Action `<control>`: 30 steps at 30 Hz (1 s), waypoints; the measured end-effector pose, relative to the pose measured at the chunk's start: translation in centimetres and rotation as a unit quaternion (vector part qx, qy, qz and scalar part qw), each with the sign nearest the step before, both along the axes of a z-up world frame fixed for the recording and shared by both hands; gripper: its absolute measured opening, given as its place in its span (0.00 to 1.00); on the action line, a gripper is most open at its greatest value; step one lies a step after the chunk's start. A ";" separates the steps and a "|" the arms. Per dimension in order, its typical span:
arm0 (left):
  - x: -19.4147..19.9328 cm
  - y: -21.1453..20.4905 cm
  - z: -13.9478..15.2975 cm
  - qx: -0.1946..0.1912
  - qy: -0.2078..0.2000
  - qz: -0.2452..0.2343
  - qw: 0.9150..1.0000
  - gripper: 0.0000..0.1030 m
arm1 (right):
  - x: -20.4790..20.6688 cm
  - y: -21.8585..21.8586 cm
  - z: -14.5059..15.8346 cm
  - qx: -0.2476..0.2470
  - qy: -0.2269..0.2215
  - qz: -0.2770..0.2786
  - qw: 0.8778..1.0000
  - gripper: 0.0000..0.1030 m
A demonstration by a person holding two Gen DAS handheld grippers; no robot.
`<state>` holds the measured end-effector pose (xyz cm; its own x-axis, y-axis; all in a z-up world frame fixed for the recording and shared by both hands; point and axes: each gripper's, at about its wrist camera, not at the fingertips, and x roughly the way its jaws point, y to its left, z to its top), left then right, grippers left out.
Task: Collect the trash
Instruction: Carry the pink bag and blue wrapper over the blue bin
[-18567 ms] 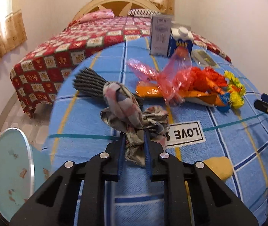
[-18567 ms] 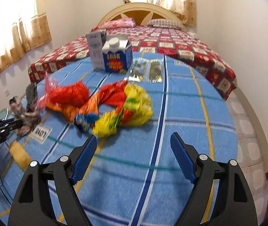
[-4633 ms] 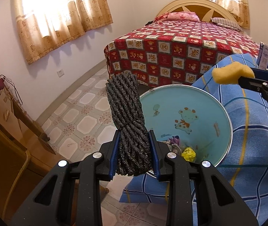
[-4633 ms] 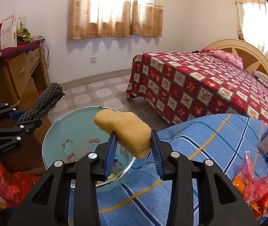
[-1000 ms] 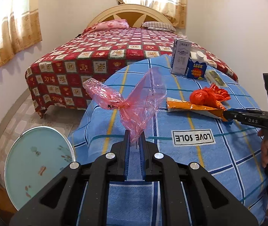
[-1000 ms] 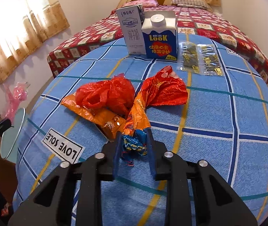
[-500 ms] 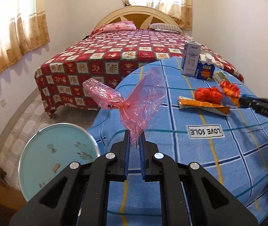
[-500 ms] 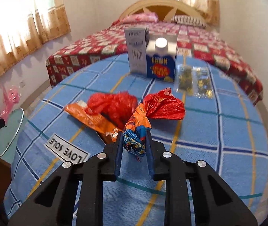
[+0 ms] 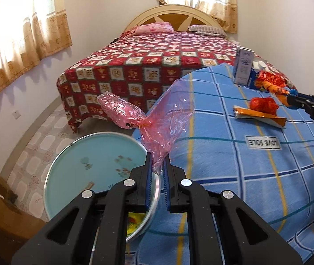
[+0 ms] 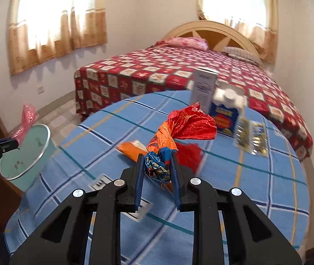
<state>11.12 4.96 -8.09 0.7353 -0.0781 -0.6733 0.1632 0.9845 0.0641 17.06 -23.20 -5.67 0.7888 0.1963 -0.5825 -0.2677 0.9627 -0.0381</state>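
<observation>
My left gripper [image 9: 156, 165] is shut on a crumpled pink plastic bag [image 9: 157, 119], held in the air over the rim of the round pale-blue bin [image 9: 79, 154] beside the table. My right gripper [image 10: 158, 167] is shut on a twisted red, orange and blue foil wrapper [image 10: 179, 130], lifted off the blue checked tablecloth [image 10: 245, 187]. In the left wrist view the right gripper [image 9: 294, 99] shows at the right edge with that wrapper [image 9: 271, 81]. An orange packet [image 9: 260, 116] and a red crumpled bag [image 9: 264, 103] lie on the table.
Two cartons [image 10: 214, 101] and a clear packet [image 10: 249, 137] stand near the table's far edge. A bed with a red checked cover [image 9: 157, 66] lies beyond. A wooden cabinet [image 9: 0, 205] sits left of the bin. The tablecloth carries a white label [image 9: 263, 142].
My left gripper has carried the pink bag left, toward and over the bin. My right gripper has raised the foil wrapper off the table and swung left, rolling as it went.
</observation>
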 end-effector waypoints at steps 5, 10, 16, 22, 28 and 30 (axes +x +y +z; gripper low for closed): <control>-0.5 2.1 -0.4 0.004 0.006 0.021 1.000 0.09 | 0.4 3.3 0.1 -0.007 -0.005 0.034 0.999 0.23; -0.9 3.7 -0.8 0.009 0.011 0.040 0.999 0.09 | 0.6 6.1 -0.3 -0.011 -0.006 0.063 0.998 0.23; -1.1 5.5 -1.3 0.013 0.019 0.062 0.998 0.09 | 0.7 9.3 -1.1 -0.011 -0.003 0.106 0.994 0.23; -1.5 7.0 -1.9 0.017 0.027 0.076 0.997 0.09 | 0.6 12.8 -1.8 -0.017 0.001 0.149 0.989 0.23; -1.7 8.2 -2.2 0.017 0.033 0.088 0.995 0.09 | 0.4 15.5 -2.2 -0.022 0.003 0.177 0.984 0.23; -1.7 8.6 -2.3 0.015 0.035 0.092 0.995 0.09 | 0.3 16.6 -2.4 -0.025 0.004 0.187 0.982 0.23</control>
<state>9.39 13.61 -10.37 0.6861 0.0744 -0.7237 -0.0154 0.9960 0.0878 17.35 -6.62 -8.06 0.6623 0.4426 -0.6046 -0.6025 0.7942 -0.0786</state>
